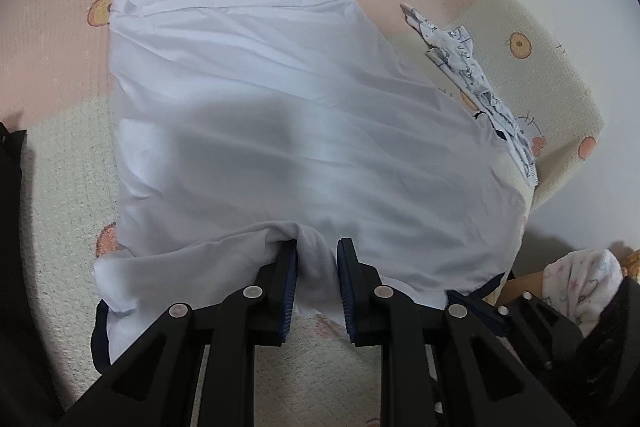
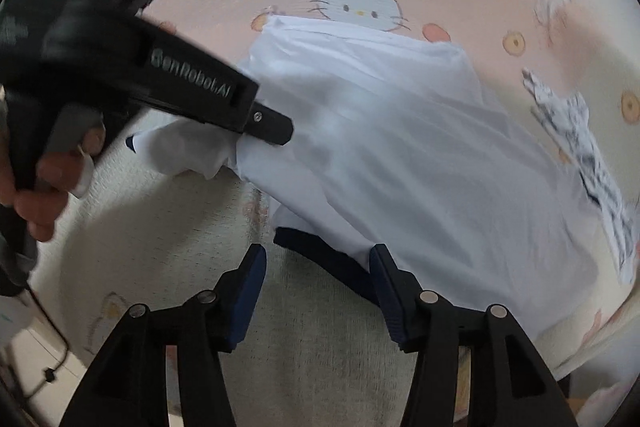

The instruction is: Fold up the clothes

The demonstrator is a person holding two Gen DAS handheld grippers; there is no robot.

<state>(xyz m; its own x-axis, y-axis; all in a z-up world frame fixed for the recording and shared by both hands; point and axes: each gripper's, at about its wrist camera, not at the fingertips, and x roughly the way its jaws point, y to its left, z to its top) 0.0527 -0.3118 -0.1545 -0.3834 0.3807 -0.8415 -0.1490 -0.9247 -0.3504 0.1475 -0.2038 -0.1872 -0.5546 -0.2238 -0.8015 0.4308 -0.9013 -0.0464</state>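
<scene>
A white garment [image 1: 280,107] with navy trim lies spread on a pink and cream cartoon-cat blanket [image 1: 60,47]. My left gripper [image 1: 318,259] is shut on a bunched fold at the garment's near edge. In the right wrist view the same left gripper [image 2: 276,135] pinches the white garment [image 2: 400,147] at its left side. My right gripper [image 2: 318,255] stands open at the near hem. The navy trim [image 2: 320,251] lies between its blue pads, and neither pad presses on it.
A small patterned white and dark cloth [image 1: 472,75] lies to the right of the garment, also visible as a blurred patterned cloth [image 2: 580,139]. A person's hand [image 2: 40,179] grips the left tool's handle. A patterned sleeve [image 1: 580,287] shows at the lower right.
</scene>
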